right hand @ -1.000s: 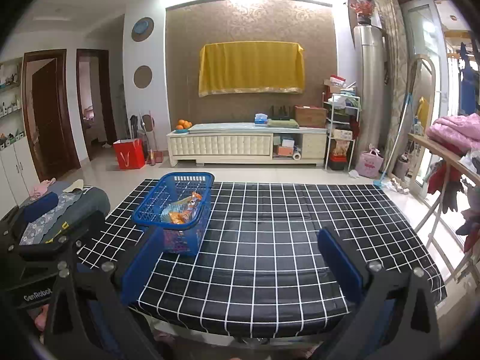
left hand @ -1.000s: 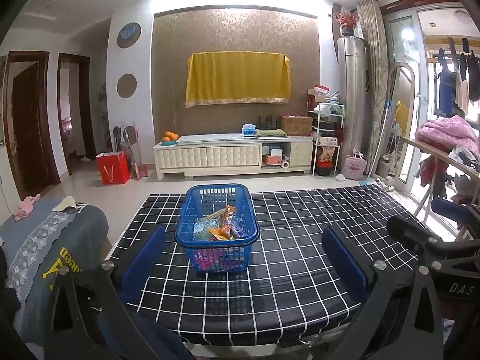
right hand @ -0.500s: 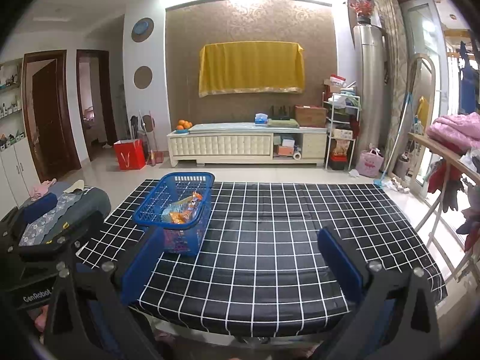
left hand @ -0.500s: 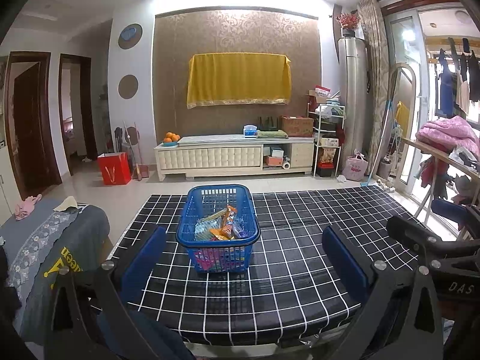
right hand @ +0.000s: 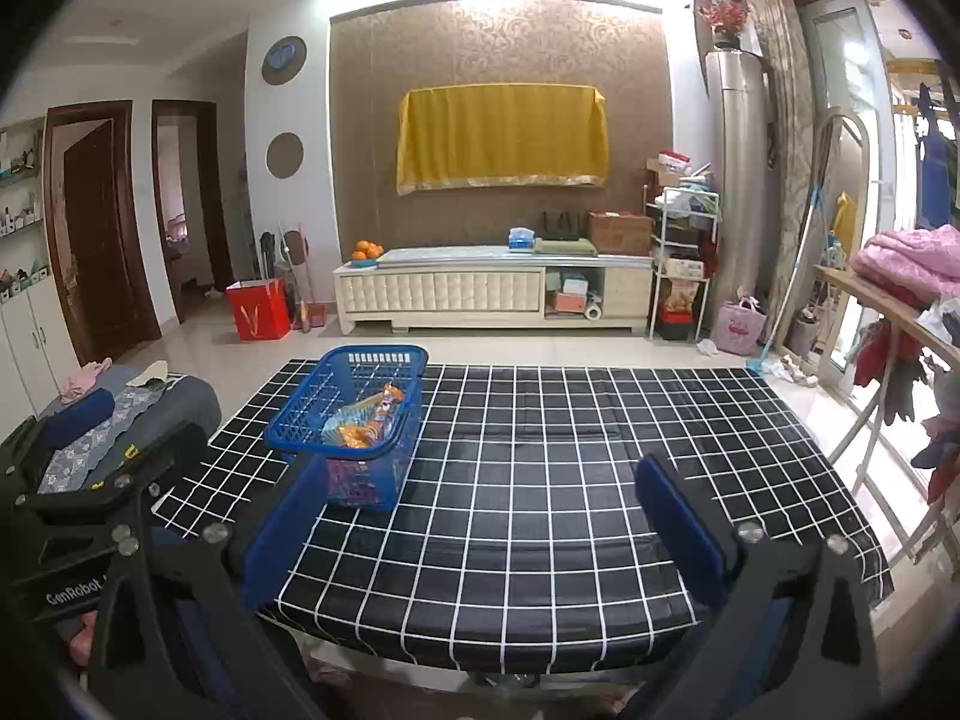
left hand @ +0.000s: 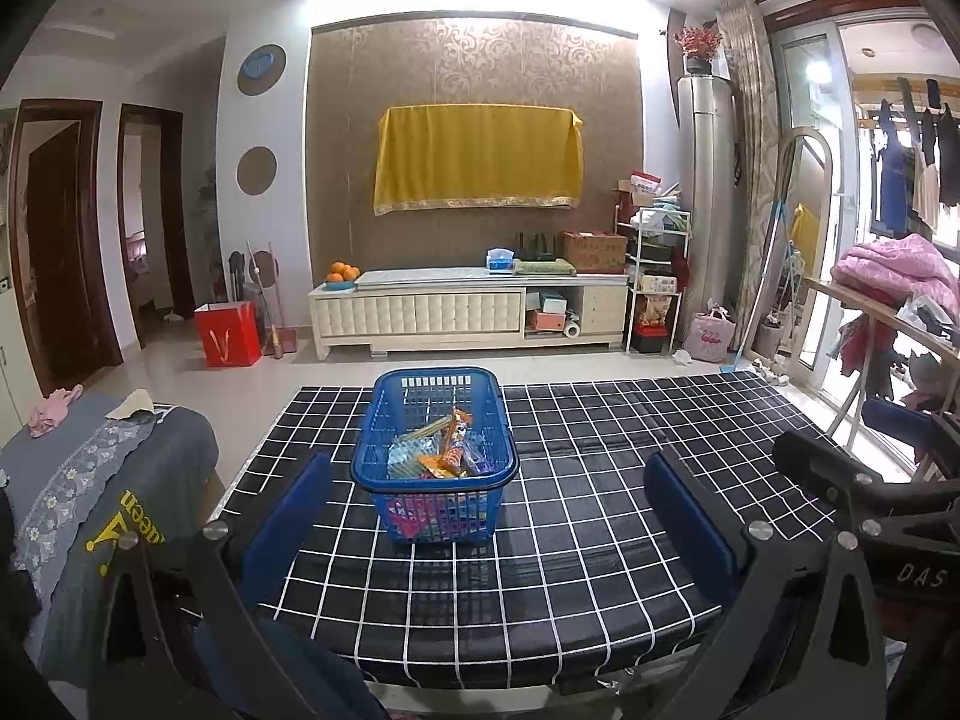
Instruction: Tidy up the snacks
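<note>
A blue plastic basket (left hand: pixel 435 456) holding several colourful snack packets (left hand: pixel 441 456) stands on the black table with a white grid pattern (left hand: pixel 576 540). In the right wrist view the basket (right hand: pixel 351 420) is at the table's left side. My left gripper (left hand: pixel 489 510) is open and empty, held back at the table's near edge with the basket straight ahead. My right gripper (right hand: pixel 486 516) is open and empty, near the table's front edge, with the basket ahead to the left. The right gripper's body shows at the right of the left wrist view (left hand: pixel 870 492).
A grey cushioned seat (left hand: pixel 90 480) stands left of the table. A clothes rack with pink bedding (right hand: pixel 900 276) stands to the right. A white TV cabinet (left hand: pixel 468 312) and a red bag (left hand: pixel 228 333) are by the far wall.
Both grippers stay open and nearly still. The view has shifted very slightly; the basket and snacks have not moved.
</note>
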Action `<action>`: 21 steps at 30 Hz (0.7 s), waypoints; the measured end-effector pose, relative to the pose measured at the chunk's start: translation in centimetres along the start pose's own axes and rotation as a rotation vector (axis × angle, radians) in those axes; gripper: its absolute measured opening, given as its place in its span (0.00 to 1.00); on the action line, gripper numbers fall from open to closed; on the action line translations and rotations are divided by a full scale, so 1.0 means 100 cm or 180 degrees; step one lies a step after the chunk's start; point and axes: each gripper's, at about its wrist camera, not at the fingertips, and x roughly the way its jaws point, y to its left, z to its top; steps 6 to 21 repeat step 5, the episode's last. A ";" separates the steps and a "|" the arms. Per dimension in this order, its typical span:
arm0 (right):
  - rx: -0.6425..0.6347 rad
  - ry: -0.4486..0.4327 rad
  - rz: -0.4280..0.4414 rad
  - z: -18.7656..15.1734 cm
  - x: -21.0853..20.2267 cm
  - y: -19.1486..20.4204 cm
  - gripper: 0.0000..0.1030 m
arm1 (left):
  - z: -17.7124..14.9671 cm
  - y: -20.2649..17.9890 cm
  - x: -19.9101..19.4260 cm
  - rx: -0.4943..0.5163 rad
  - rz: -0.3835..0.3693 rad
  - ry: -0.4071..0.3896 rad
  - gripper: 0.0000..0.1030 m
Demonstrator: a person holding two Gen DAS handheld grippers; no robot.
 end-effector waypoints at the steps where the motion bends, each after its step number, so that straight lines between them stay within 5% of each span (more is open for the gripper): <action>1: 0.0001 -0.0003 0.0003 0.000 -0.001 0.000 1.00 | 0.000 0.000 -0.001 -0.0001 0.0003 -0.0007 1.00; 21: -0.0005 -0.0021 -0.0009 0.000 -0.004 0.001 1.00 | 0.001 0.000 -0.004 -0.0011 -0.0002 -0.0018 1.00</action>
